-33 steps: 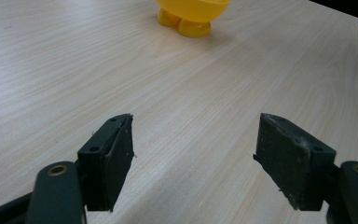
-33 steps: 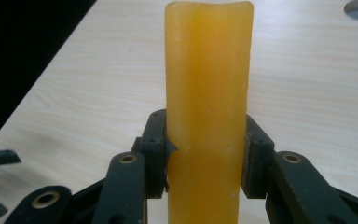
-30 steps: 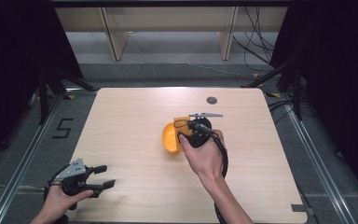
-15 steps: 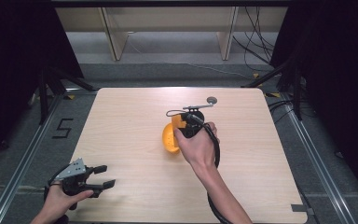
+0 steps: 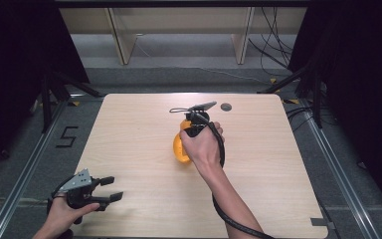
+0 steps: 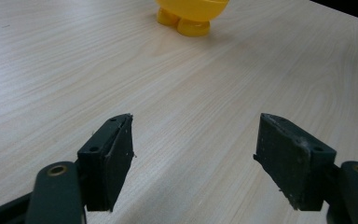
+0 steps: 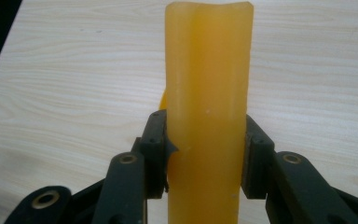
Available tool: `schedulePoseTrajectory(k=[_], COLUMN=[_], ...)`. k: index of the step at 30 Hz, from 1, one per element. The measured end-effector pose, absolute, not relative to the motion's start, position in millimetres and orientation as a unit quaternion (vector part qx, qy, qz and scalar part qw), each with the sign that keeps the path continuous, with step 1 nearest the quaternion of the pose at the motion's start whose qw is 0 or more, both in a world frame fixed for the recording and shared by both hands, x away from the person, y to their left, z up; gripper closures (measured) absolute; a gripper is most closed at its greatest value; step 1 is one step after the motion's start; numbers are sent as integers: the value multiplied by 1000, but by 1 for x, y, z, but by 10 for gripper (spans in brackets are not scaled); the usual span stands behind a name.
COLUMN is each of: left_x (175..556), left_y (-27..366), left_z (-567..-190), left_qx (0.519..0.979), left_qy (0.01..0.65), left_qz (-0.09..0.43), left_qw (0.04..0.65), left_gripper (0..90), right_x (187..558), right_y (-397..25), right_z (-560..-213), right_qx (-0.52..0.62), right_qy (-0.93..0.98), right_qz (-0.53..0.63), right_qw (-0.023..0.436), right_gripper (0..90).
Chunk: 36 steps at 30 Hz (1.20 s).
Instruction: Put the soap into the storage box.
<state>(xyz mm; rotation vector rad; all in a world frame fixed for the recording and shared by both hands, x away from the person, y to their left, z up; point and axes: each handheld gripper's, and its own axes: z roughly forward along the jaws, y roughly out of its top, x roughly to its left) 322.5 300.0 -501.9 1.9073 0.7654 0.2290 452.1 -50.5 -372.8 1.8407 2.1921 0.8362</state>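
Right gripper (image 5: 191,130), clamped on the yellow piece (image 7: 208,112), has shifted leftward; keep grip centred while left gripper (image 5: 110,189) idles open.

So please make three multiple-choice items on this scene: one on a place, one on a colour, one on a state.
1. Where is the left gripper?
A. near the table's near left corner
B. over the far right corner
C. beside the dark disc

2. What colour is the toy in the right gripper?
A. blue
B. yellow-orange
C. white

3. How do the left gripper's fingers stand?
A. shut on the toy
B. shut on nothing
C. open, holding nothing

Key: 1 A, the high view shows it low at the left of the table. 2 B, the right gripper view shows the yellow-orange piece clamped between the fingers. 3 C, the left gripper view shows bare wood between them.
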Motion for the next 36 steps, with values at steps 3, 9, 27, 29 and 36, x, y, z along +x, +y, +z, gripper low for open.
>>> schedulePoseTrajectory(k=[3,9,27,29,36], left_x=[322,322,322,322,323], left_y=[300,300,301,300,301], left_z=[-502,-502,-501,-502,-502], left_qx=[790,791,793,791,793], left_qy=[319,320,319,319,315], left_qz=[94,94,98,94,95], left_qw=[515,512,510,514,513], left_gripper=[267,267,267,267,267], right_x=[458,466,480,481,485], right_y=[-45,-43,-36,-34,-35], right_z=[-373,-375,-375,-375,-380], right_qx=[643,655,664,668,663], right_qy=[721,718,721,718,725], right_qz=[253,231,196,195,182], right_qw=[58,50,31,24,18], right_gripper=[616,616,616,616,616])
